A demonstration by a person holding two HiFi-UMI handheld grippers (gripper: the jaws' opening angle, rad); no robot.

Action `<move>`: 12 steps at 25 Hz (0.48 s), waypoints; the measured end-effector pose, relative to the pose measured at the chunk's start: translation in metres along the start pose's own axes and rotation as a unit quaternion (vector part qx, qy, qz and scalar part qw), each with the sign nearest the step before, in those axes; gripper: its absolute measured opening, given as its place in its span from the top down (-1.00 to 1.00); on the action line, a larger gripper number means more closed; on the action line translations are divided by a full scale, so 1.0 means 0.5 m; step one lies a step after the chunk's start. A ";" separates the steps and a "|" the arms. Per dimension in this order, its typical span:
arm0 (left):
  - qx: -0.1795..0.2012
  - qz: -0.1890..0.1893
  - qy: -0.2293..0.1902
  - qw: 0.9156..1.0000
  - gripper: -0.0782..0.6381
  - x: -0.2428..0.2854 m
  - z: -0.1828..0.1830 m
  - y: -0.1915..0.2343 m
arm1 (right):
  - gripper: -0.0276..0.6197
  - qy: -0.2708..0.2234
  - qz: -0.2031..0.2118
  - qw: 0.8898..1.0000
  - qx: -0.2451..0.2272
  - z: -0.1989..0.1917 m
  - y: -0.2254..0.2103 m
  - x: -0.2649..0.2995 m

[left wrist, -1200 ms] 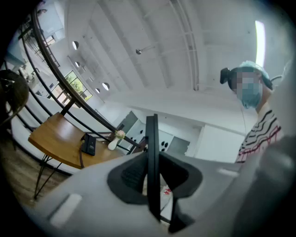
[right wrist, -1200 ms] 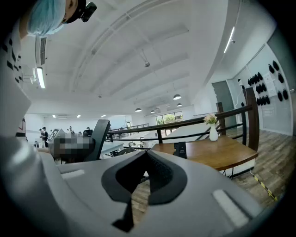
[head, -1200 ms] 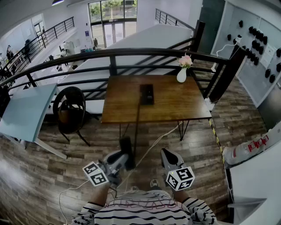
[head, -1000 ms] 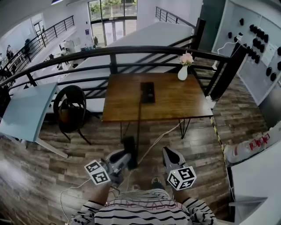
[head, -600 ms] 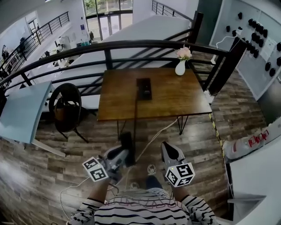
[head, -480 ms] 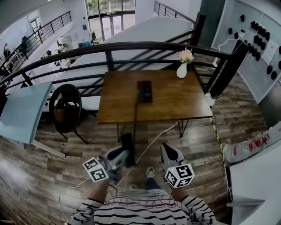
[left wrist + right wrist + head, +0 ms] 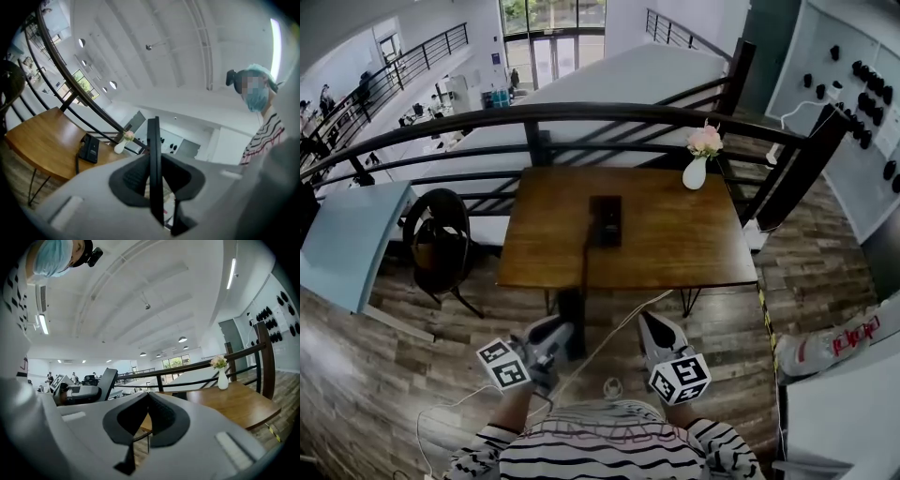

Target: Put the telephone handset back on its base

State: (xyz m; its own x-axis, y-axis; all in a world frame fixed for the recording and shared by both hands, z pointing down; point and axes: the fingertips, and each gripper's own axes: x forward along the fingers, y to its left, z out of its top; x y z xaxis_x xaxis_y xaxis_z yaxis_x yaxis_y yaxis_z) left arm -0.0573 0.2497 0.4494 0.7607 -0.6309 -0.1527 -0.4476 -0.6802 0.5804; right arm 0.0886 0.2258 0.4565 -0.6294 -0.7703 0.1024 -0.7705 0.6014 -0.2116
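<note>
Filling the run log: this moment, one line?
left claw: grips handset | right claw: shut, empty | base: on table | handset: off base

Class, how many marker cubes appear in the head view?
2: left marker cube on the left claw, right marker cube on the right claw. None seems hidden.

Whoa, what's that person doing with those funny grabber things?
A person in a striped shirt holds a gripper in each hand. The left gripper has its fingers clamped on a slim black telephone handset, whose dark cord runs up to the black telephone base on the brown wooden table. The right gripper is shut with nothing in it. The handset is not on its base yet.
</note>
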 end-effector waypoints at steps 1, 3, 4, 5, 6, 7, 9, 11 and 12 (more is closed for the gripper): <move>0.000 0.005 -0.003 1.000 0.58 0.019 0.002 0.011 | 0.91 0.003 0.006 1.000 -0.003 0.003 -0.018 0.011; -0.001 0.011 -0.007 1.000 0.58 0.056 0.003 0.028 | 0.91 0.007 0.015 1.000 -0.006 0.007 -0.055 0.031; -0.001 0.013 -0.008 1.000 0.58 0.074 0.002 0.035 | 0.91 0.008 0.017 1.000 -0.006 0.009 -0.074 0.038; 0.000 0.015 -0.007 1.000 0.58 0.090 -0.001 0.040 | 0.91 0.009 0.020 1.000 -0.005 0.009 -0.092 0.045; 0.002 0.017 -0.007 1.000 0.58 0.105 -0.004 0.046 | 0.91 0.009 0.022 1.000 -0.003 0.010 -0.109 0.051; 0.004 0.019 -0.006 1.000 0.58 0.117 -0.007 0.051 | 0.91 0.010 0.025 1.000 -0.002 0.009 -0.123 0.057; 0.007 0.025 -0.006 1.000 0.58 0.138 -0.011 0.063 | 0.91 0.014 0.032 0.999 -0.001 0.008 -0.148 0.068; 0.007 0.032 -0.007 0.999 0.58 0.154 -0.011 0.074 | 0.91 0.018 0.037 0.999 0.001 0.006 -0.167 0.078; 0.006 0.035 -0.007 0.999 0.58 0.162 -0.011 0.080 | 0.91 0.020 0.038 0.999 0.004 0.006 -0.175 0.083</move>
State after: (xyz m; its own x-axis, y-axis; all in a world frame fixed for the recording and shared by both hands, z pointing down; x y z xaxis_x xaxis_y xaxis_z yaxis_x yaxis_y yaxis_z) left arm -0.0113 0.1733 0.4646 0.7210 -0.6819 -0.1233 -0.5048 -0.6387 0.5808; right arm 0.1302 0.1408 0.4763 -0.6895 -0.7135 0.1240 -0.7197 0.6561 -0.2270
